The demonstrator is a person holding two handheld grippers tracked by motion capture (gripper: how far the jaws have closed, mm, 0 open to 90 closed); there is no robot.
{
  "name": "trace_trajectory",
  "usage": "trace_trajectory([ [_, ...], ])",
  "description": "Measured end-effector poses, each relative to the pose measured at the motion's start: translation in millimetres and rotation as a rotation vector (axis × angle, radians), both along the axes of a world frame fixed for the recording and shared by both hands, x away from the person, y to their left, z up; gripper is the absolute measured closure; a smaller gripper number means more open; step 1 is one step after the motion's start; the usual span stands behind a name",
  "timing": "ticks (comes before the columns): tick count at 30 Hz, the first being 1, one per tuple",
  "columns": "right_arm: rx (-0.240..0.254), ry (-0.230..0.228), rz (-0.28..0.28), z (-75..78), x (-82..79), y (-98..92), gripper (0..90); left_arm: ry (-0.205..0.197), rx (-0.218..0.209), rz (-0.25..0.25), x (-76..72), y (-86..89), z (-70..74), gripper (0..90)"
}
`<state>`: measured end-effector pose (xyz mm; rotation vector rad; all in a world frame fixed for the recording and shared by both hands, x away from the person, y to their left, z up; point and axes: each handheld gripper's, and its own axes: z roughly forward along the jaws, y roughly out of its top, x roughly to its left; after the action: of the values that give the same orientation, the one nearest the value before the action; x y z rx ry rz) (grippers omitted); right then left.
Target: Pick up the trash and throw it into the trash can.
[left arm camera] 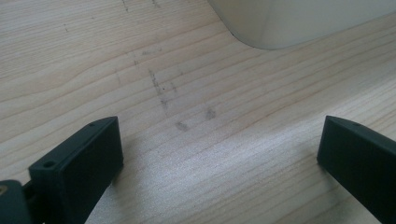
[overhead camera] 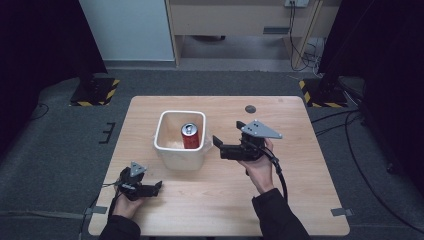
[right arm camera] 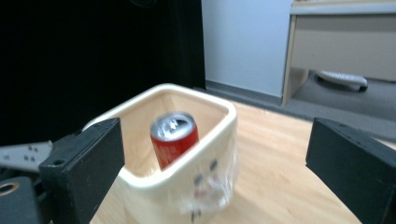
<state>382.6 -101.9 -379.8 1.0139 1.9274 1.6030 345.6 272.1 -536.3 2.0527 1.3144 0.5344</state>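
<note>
From the high view, your right gripper (overhead camera: 218, 143) sits level just beside the right wall of the white tub (overhead camera: 167, 150), jaws pointed at it and apart from it, with nothing between them. The red can (overhead camera: 190, 136) stands upright inside the tub, close to the right wall, its silver top facing up. A bit of clear plastic (overhead camera: 207, 142) clings to the tub's right side, between the wall and your jaws. Your left gripper (overhead camera: 156, 187) rests low on the wooden table (overhead camera: 295, 200) near the front edge, to the front-left of the tub and apart from it. Its jaws point towards the right along the table.

In the left gripper view, your two black jaws stand wide apart over bare wood marked with a few faint grey smudges (left arm camera: 182, 125). Nothing lies between the jaws, so this tool is released. The rounded lower corner of the tub (left arm camera: 289, 23) shows at the top, well clear of the jaws.

In the right gripper view, your jaws are spread wide and empty, so this tool is released too. The tub (right arm camera: 205, 172) stands ahead, between the two jaws but beyond them. The can (right arm camera: 173, 139) inside leans slightly in this tilted view and looks blurred. The clear plastic (right arm camera: 219, 179) hangs on the tub's near wall
</note>
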Motion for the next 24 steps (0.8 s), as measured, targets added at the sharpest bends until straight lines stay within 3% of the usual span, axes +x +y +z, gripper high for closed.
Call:
trace_trajectory([
  [15,-0.089,0.149,-0.072,-60.9,-20.4,-57.4,3.5,0.000,0.000,0.004,-0.3,-0.2,0.0,0.0],
  [16,-0.108,0.182,-0.089,-72.0,-24.5,-67.4,3.6,0.000,0.000,0.004,-0.3,-0.2,0.0,0.0],
  [22,-0.133,0.239,-0.129,-94.1,-30.3,-88.3,3.8,0.000,0.000,0.005,-0.4,-0.3,0.0,0.0],
  [24,-0.168,0.273,-0.166,-107.6,-32.7,-99.6,4.1,0.000,0.000,0.006,-0.5,-0.4,0.0,0.0],
])
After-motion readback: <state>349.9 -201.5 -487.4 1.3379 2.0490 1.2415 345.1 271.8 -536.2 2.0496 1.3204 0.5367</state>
